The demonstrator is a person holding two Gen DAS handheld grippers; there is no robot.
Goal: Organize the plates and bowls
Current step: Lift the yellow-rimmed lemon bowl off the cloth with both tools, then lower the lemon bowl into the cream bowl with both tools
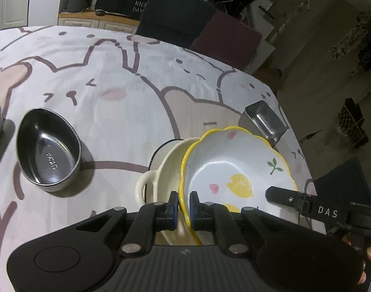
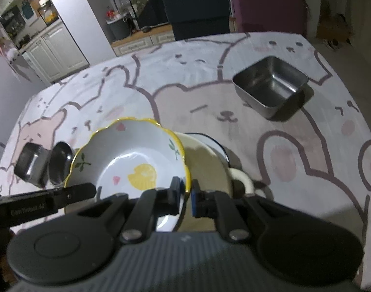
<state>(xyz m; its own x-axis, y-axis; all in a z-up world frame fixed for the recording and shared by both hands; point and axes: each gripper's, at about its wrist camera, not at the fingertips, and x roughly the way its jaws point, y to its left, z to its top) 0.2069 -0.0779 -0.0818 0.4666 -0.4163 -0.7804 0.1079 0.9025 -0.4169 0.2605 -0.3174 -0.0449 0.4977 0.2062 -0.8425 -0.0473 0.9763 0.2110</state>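
1. Grippers: left gripper (image 1: 184,205) and right gripper (image 2: 186,194) each clamp the yellow-rimmed bowl (image 1: 236,170) at opposite rim edges.
2. Bowl sits over the cream handled dish (image 1: 161,170) on the tablecloth (image 1: 112,73).
3. Oval steel bowl (image 1: 49,153) lies left; square steel tin (image 2: 270,87) far right.

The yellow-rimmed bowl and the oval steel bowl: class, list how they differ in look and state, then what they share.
1. The yellow-rimmed bowl is white with a scalloped edge and lemon prints; the oval steel bowl is plain, dark, shiny metal.
2. The yellow-rimmed bowl is clamped at its rim by the left tongs and the right tongs; the oval steel bowl rests on the tablecloth, untouched.

Both are open side up and empty.
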